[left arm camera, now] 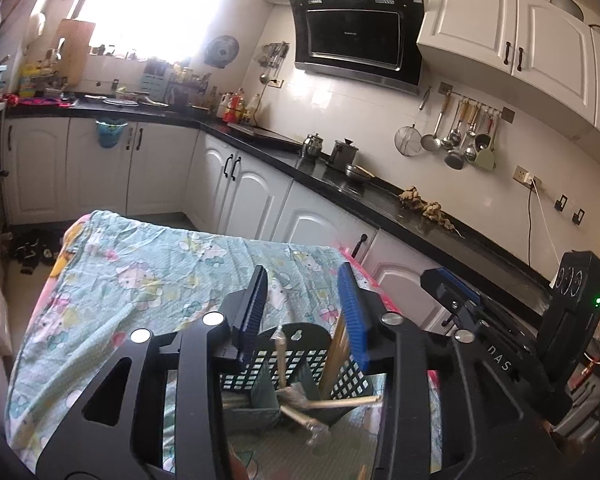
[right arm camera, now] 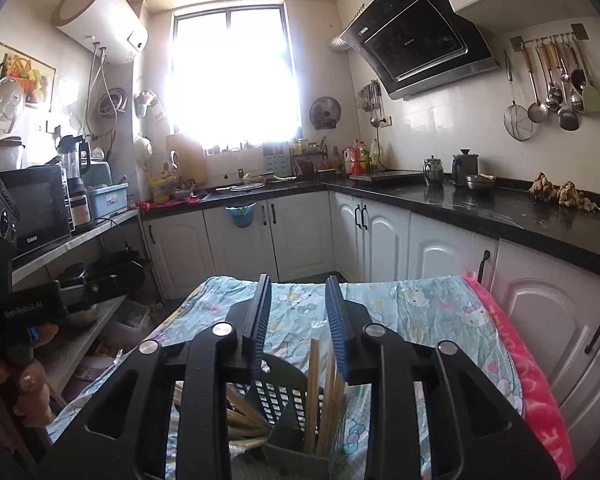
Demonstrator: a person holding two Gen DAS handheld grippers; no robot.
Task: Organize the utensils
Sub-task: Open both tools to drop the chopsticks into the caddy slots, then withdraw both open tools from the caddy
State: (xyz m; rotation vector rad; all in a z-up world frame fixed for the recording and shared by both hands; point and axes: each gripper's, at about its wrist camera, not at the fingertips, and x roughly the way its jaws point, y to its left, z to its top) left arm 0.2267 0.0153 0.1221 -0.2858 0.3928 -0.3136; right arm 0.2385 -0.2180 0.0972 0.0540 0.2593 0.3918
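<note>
A dark green utensil basket (left arm camera: 260, 364) with grid walls stands on the cartoon-print cloth (left arm camera: 140, 280), right under both grippers. In the left wrist view, tan chopsticks (left arm camera: 334, 356) stand in its right compartment. A wooden-handled utensil (left arm camera: 279, 356) leans in the middle and another (left arm camera: 352, 401) lies across the rim. My left gripper (left arm camera: 304, 276) is open above the basket, and the chopsticks rise beside its right pad. In the right wrist view, my right gripper (right arm camera: 298, 284) is open over the basket (right arm camera: 274, 398). Chopsticks (right arm camera: 320, 400) stand upright between its fingers without being pinched.
The cloth-covered table (right arm camera: 420, 308) has a pink edge (right arm camera: 540, 400) on the right. White cabinets and a black counter (right arm camera: 480, 208) run behind and to the right. A shelf with a microwave (right arm camera: 32, 208) is on the left. A hand (right arm camera: 28, 388) holds the left gripper's handle.
</note>
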